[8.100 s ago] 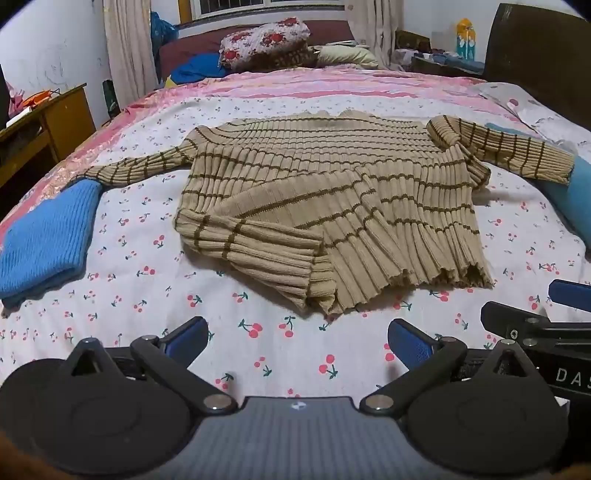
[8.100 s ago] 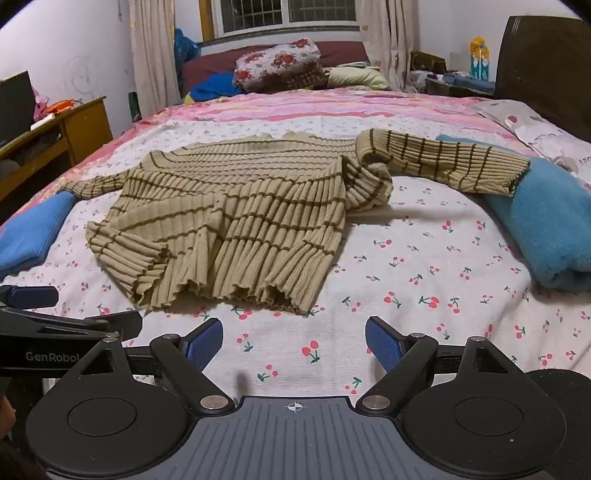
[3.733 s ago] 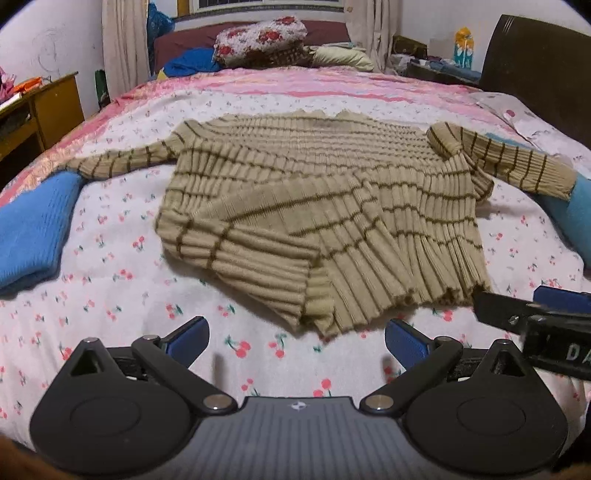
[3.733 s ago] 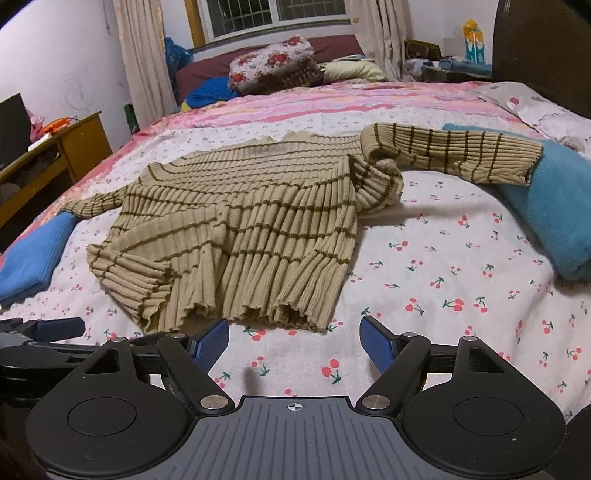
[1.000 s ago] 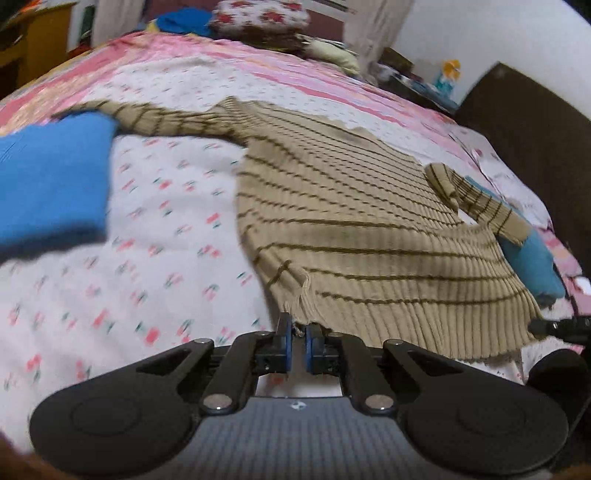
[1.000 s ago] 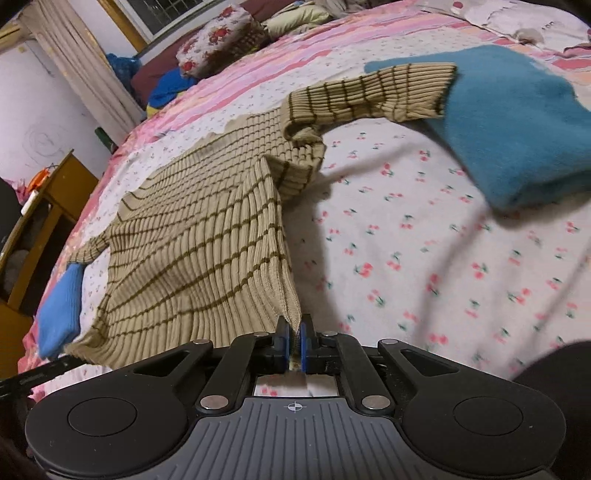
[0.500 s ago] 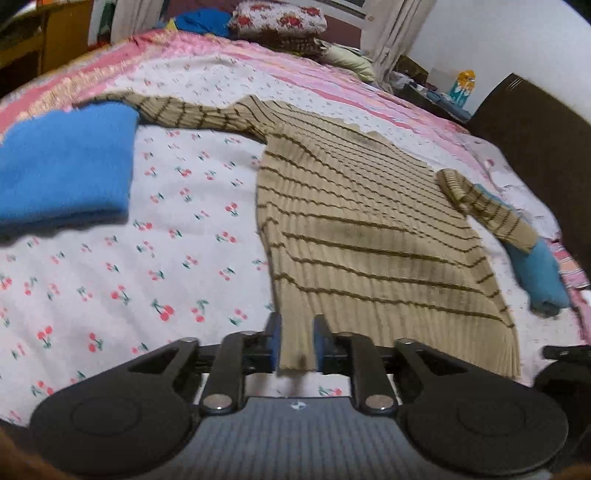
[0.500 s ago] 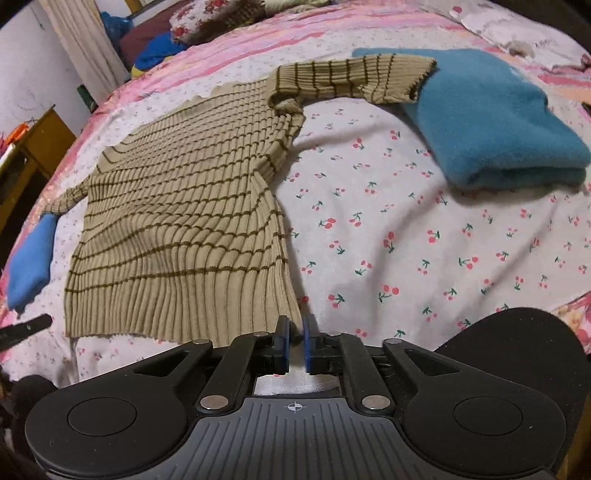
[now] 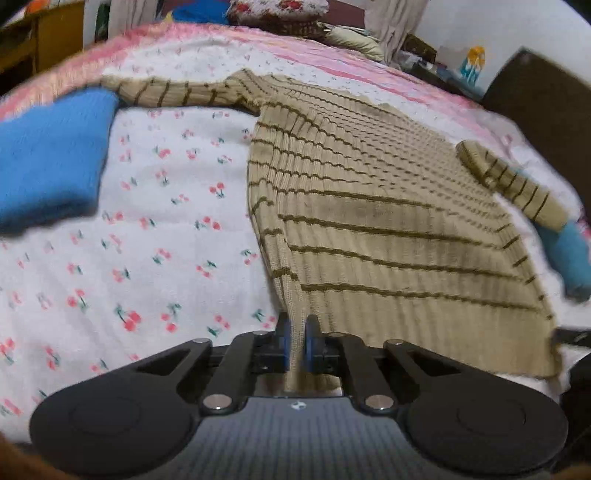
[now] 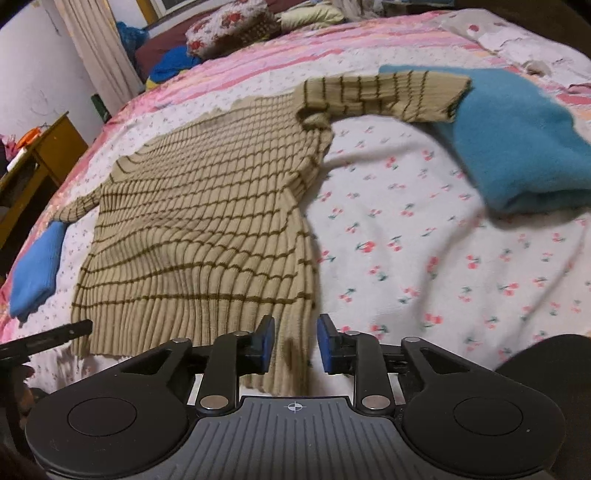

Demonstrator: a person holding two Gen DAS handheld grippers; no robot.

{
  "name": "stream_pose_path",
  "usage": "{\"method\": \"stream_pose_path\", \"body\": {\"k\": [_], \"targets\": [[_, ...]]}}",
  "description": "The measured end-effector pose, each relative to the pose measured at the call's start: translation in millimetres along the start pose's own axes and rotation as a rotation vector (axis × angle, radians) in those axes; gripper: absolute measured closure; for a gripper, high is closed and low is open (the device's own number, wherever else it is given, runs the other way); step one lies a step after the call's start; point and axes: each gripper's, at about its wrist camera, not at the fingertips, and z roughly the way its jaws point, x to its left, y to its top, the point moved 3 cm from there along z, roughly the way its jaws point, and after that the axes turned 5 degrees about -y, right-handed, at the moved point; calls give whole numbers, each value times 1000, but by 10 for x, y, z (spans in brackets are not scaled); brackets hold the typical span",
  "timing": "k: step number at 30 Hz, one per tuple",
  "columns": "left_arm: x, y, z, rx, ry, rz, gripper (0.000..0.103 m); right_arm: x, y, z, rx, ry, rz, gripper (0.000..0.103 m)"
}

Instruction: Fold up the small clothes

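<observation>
The left gripper (image 9: 295, 341) is pinched tight on the near left hem corner of the sweater (image 9: 369, 206), cloth bunched between its blue pads. The right gripper (image 10: 293, 343) stands part open, its pads clear of the near right hem corner that lies loosely between them, so it holds nothing.

The step in hand looks like the spreading-out before any fold: the body lies flat on the bed (image 10: 424, 240), hem at the near edge, and the grips are at the point of letting go. Next, the left would need to release too, and then a sleeve be taken and laid across the body.

The sweater's long axis runs near to far, hem toward the grippers, neck pointing to the far end by the pillows (image 10: 229, 26). Its sleeves reach out sideways at the far end: the left sleeve (image 9: 177, 92) beside the blue cloth (image 9: 51, 158), the right sleeve (image 10: 384, 96) with its cuff resting on the teal cloth (image 10: 517, 140).
</observation>
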Motion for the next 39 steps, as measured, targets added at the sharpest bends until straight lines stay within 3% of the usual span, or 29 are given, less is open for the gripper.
{"method": "stream_pose_path", "body": {"k": [4,7,14,24,29,34,39], "targets": [[94,-21,-50,-5,-4,-51,90,14,-63,166,42,18,17,75],[147,-32,-132,-7,4,-67,90,23,-134,164,51,23,-2,97],[178,-27,-216,6,14,-72,90,-17,-229,93,74,45,19,98],[237,-187,-345,52,101,-46,93,-114,-311,136,126,28,35,99],[211,-192,-491,17,78,-52,93,-101,-297,63,129,24,33,91],[112,-50,-618,-37,84,-1,93,-162,-261,-125,80,11,46,91],[-73,75,-516,-53,36,51,93,-173,-127,-183,9,-1,61,91]]}}
